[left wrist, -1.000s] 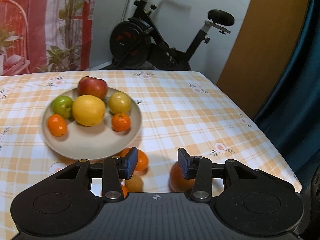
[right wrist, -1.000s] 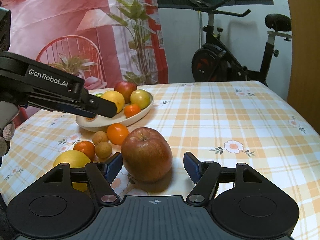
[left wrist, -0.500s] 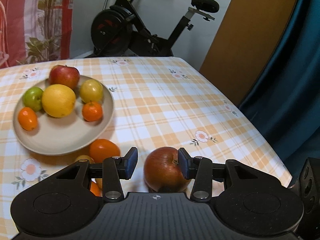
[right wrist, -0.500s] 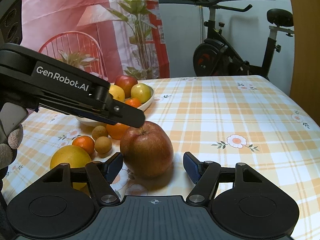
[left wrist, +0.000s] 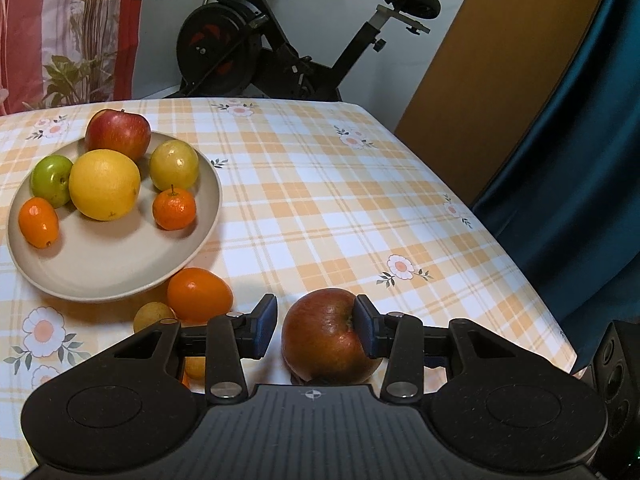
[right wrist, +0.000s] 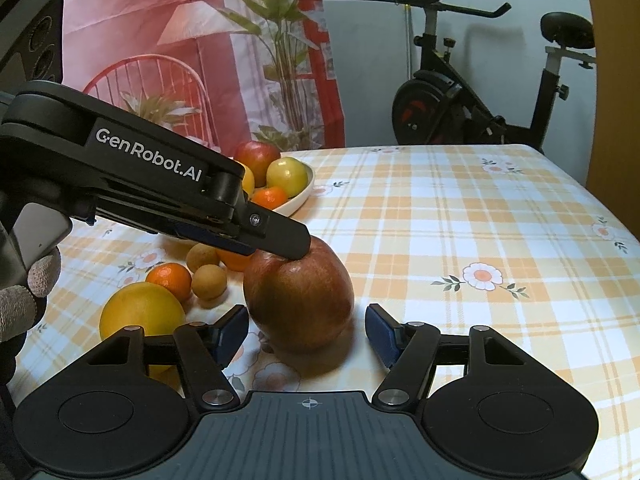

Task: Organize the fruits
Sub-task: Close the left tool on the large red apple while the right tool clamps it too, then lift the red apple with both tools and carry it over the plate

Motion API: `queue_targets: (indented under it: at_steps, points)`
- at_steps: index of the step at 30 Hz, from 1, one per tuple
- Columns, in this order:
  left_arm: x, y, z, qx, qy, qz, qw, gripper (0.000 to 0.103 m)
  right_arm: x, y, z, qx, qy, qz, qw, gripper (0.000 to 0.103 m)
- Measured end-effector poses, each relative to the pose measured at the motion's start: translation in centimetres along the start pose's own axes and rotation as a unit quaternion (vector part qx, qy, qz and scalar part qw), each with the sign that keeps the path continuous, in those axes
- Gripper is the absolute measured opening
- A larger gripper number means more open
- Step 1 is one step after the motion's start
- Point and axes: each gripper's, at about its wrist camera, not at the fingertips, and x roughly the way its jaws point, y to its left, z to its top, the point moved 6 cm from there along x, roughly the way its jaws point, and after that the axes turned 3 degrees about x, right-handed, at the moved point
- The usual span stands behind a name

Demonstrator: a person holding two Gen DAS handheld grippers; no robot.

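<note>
Your left gripper [left wrist: 316,330] is angled down over the big dark-red apple [left wrist: 326,338] on the orange-and-white checked tablecloth [left wrist: 360,208], and its jaws are closing. The apple sits between them: the right-hand pad [left wrist: 365,334] is against the fruit near its stem dimple, while a thin gap shows beside the left-hand pad, so no grip yet. From the right wrist view, that fingertip [right wrist: 292,244] rests on top of the apple [right wrist: 298,300].

Your right gripper [right wrist: 306,332] sits low just in front of the same apple, its blue-padded fingers spread wider than the fruit and clear of it on both sides, holding nothing.

The round beige ceramic plate [left wrist: 108,264] lies to the left, carrying a red apple, a large yellow citrus, a green fruit, a yellow-green fruit and two small oranges. Loose on the cloth beside the plate you have an orange fruit [left wrist: 199,294], two small brown round fruits [right wrist: 208,276], a little mandarin [right wrist: 169,280] and a big yellow citrus [right wrist: 140,314].
</note>
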Motion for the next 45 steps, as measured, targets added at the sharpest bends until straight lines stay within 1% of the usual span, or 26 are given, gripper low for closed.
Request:
queue_targets:
  at_steps: [9,20,33,39,45]
  points:
    - [0.1,-0.1,0.0,0.002,0.000,-0.011,0.9999,0.040,0.6,0.4,-0.1,-0.012,0.008,0.004,1.000,0.060]
    - [-0.1,0.1,-0.3,-0.003,-0.004,-0.019,0.9998,0.039,0.6,0.2,-0.1,-0.009,0.002,0.005,1.000,0.056]
    - [-0.6,0.0,-0.4,0.002,-0.011,-0.021,0.9997,0.039,0.5,0.2,0.1,-0.005,0.003,0.010,1.000,0.055]
    - [-1.9,0.5,0.4,-0.006,-0.032,-0.026,0.9991,0.038,0.0,0.9,1.5,-0.001,-0.002,0.022,1.000,0.055]
    - [-3.5,2.4,2.0,-0.030,-0.060,-0.023,0.9975,0.038,0.5,2.5,4.2,-0.026,0.003,0.041,0.999,0.055]
